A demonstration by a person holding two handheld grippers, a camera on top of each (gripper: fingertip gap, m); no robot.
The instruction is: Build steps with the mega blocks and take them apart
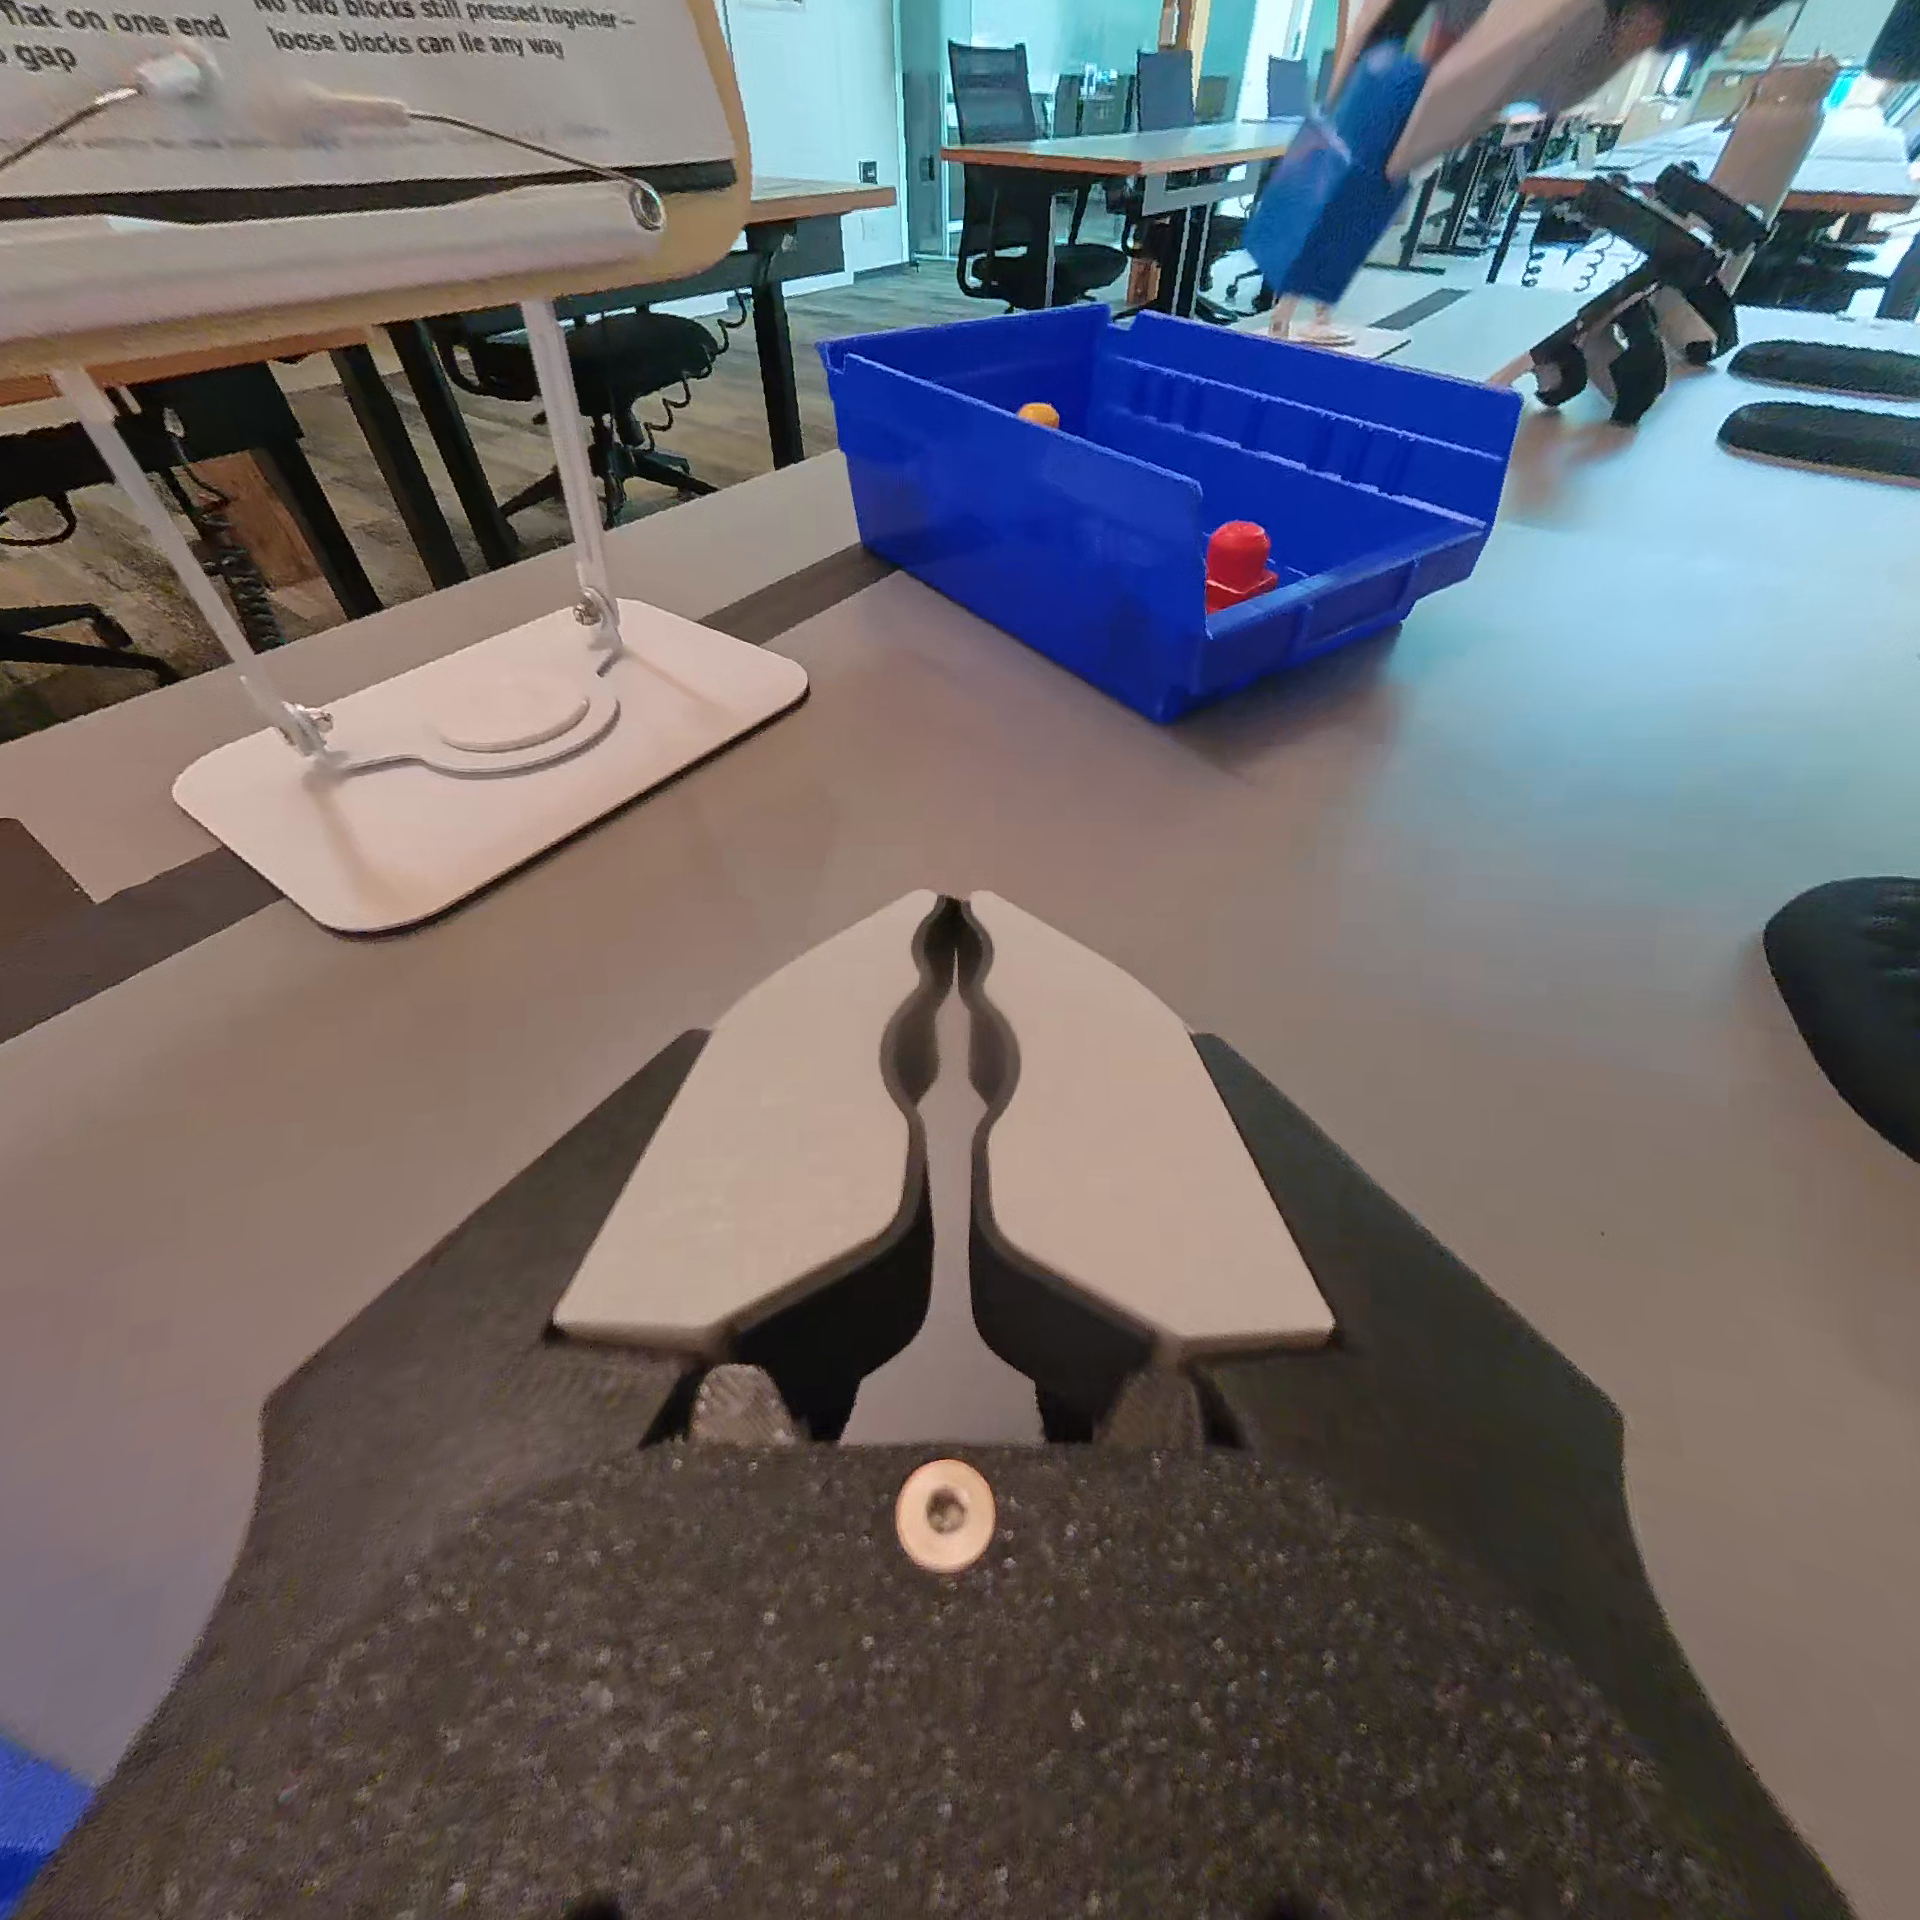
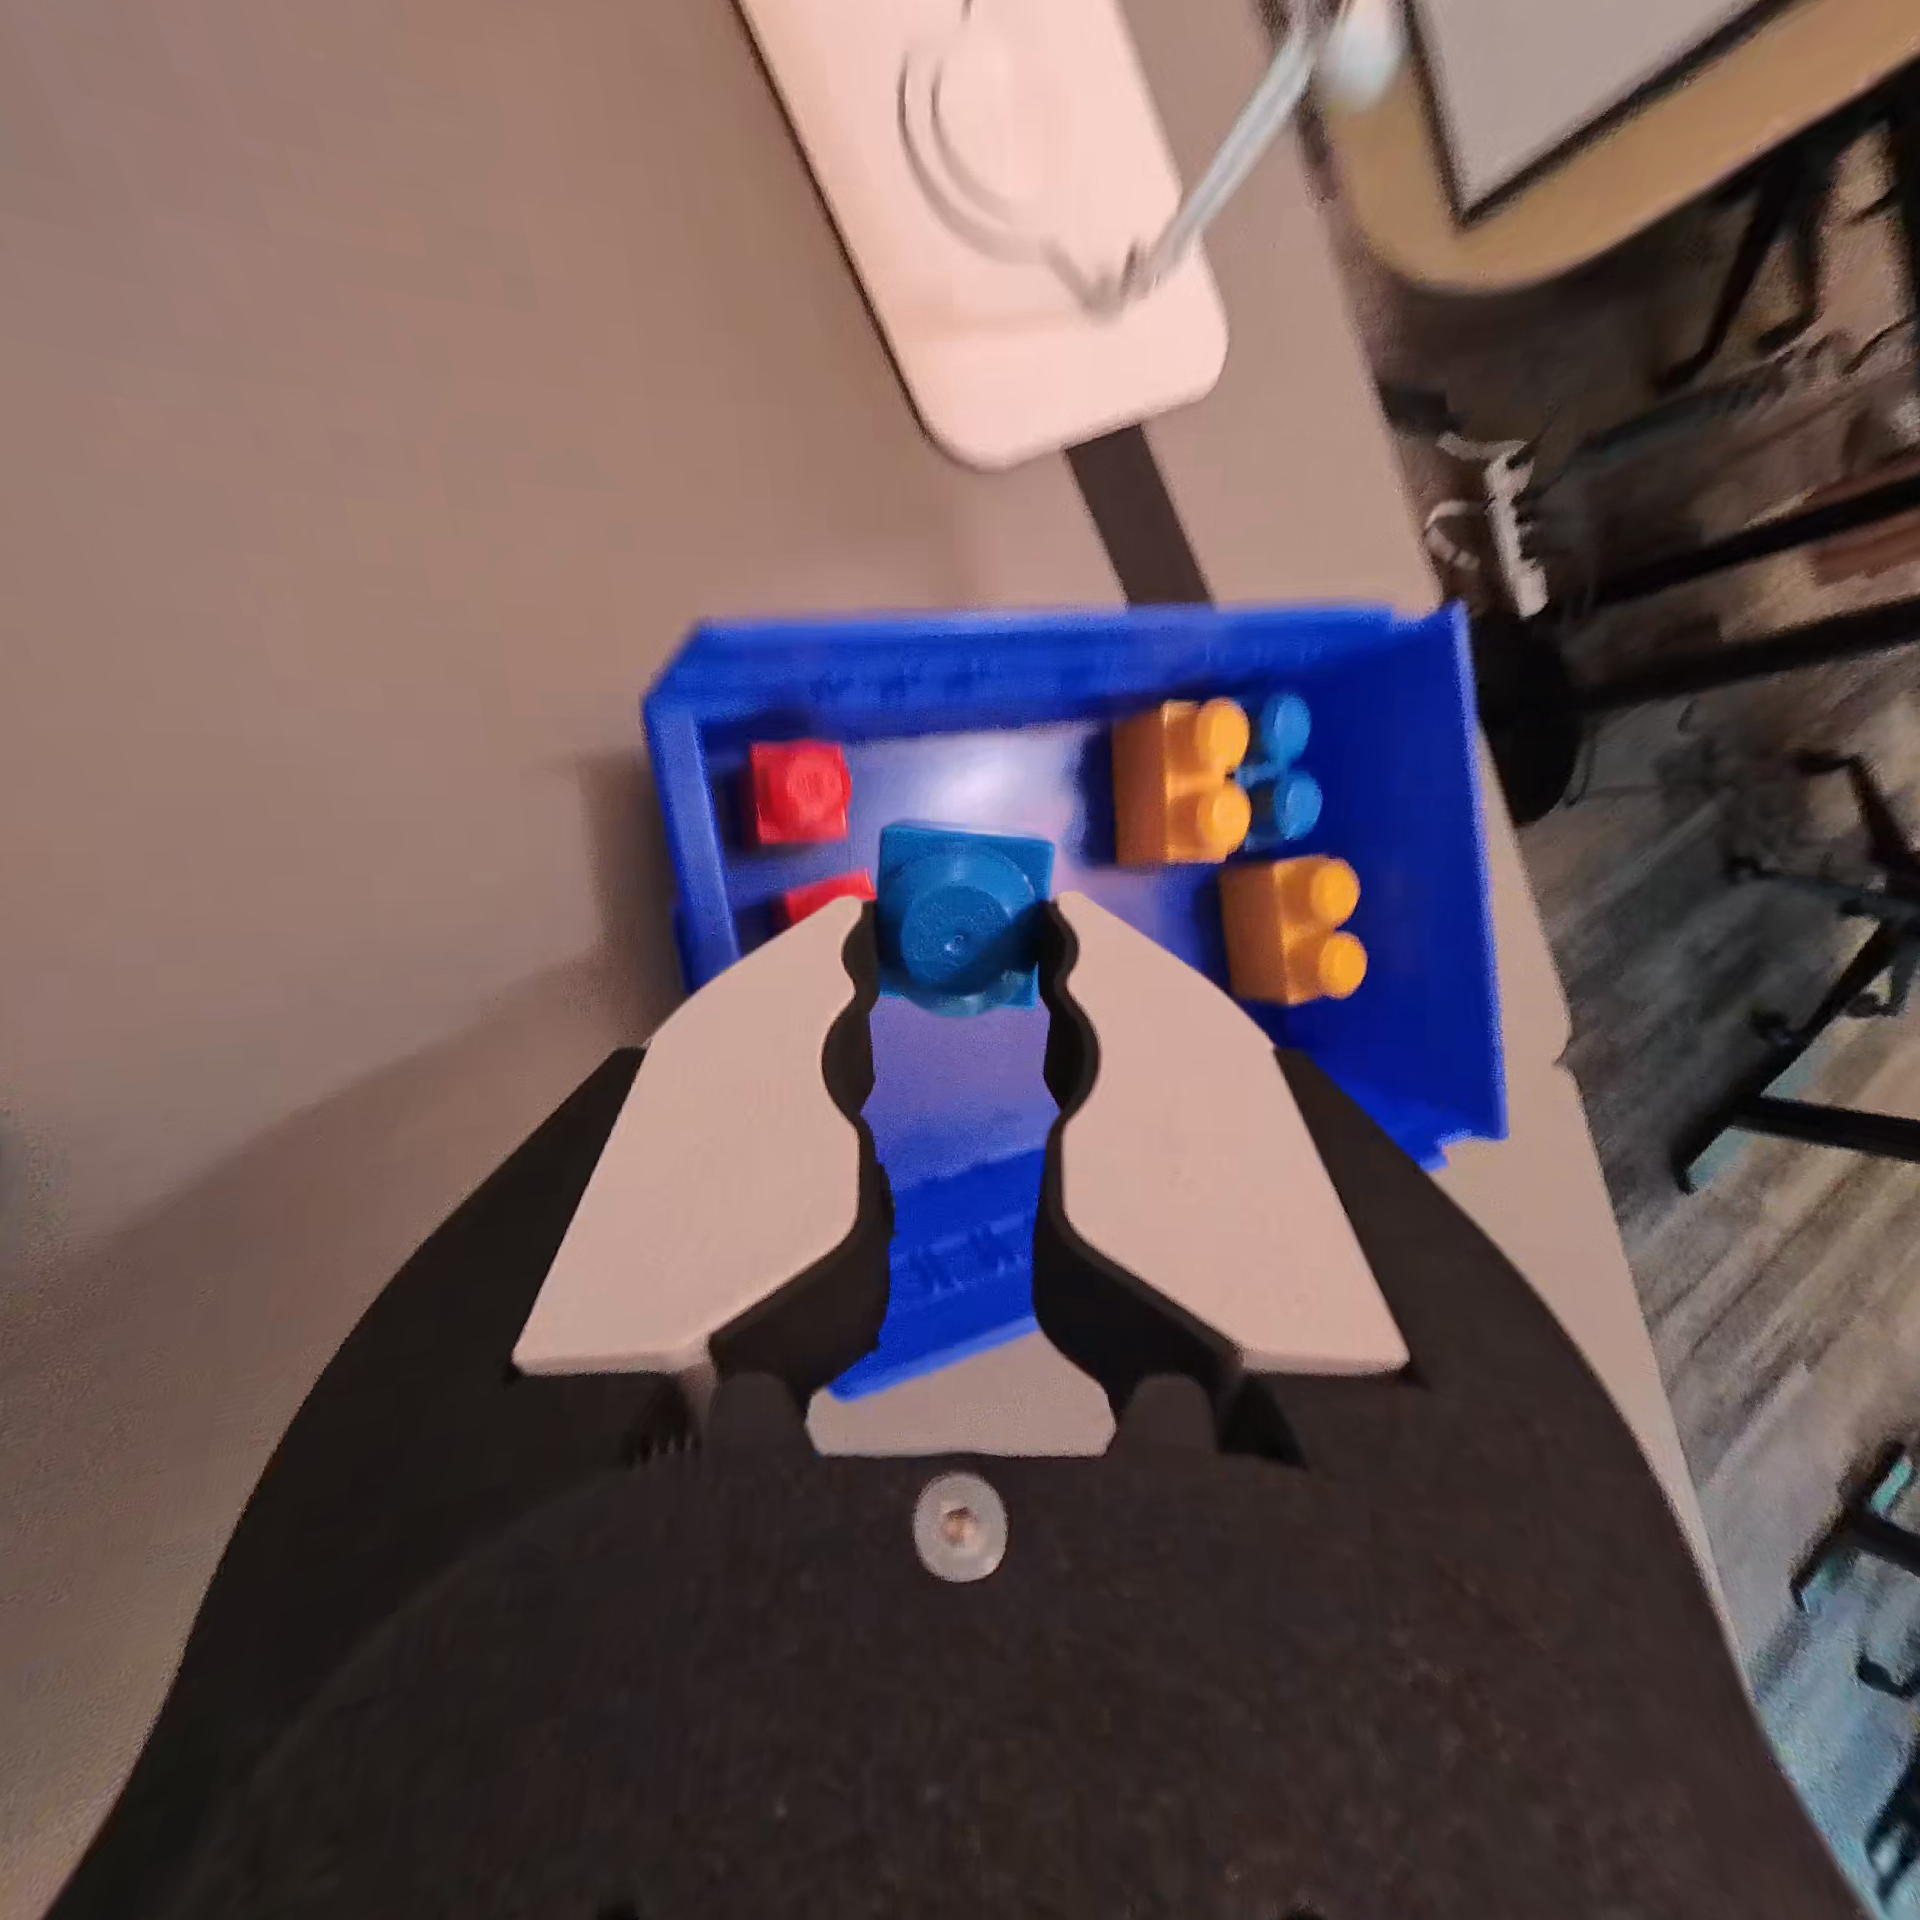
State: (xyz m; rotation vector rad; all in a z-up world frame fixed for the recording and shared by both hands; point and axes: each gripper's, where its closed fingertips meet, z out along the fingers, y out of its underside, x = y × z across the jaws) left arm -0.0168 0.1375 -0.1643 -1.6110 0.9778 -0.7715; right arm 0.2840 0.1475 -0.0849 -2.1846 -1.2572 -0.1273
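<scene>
Seen from above in the right wrist view, the blue bin [image 2: 1434,831] holds five loose mega blocks: two red single-stud blocks, one [image 2: 798,792] near the bin's left wall and a second [image 2: 821,902] just below it, partly hidden behind a fingertip; two orange two-stud blocks, one [image 2: 1179,781] toward the right and the other [image 2: 1291,930] just below it; and one blue two-stud block [image 2: 1280,769] touching the upper orange one on its far side. A sixth piece, a blue single-stud block [image 2: 958,920], is clenched between the tips of the right hand-held gripper [image 2: 954,920], which hangs over the bin with its fingers spread only as wide as the block; this view is motion-blurred, so whether the block touches the bin floor cannot be told. In the left wrist view the left hand-held gripper [image 1: 954,914] is low over the grey worktop [image 1: 1455,935], its two fingers pressed together with only a thin wavy slit between them, grasping nothing. From there the bin sits well ahead and to the right, with one red block [image 1: 1236,566] and one orange stud [image 1: 1038,415] showing above its walls. One white document stand [image 1: 488,769] is on the worktop to the left of the bin.
</scene>
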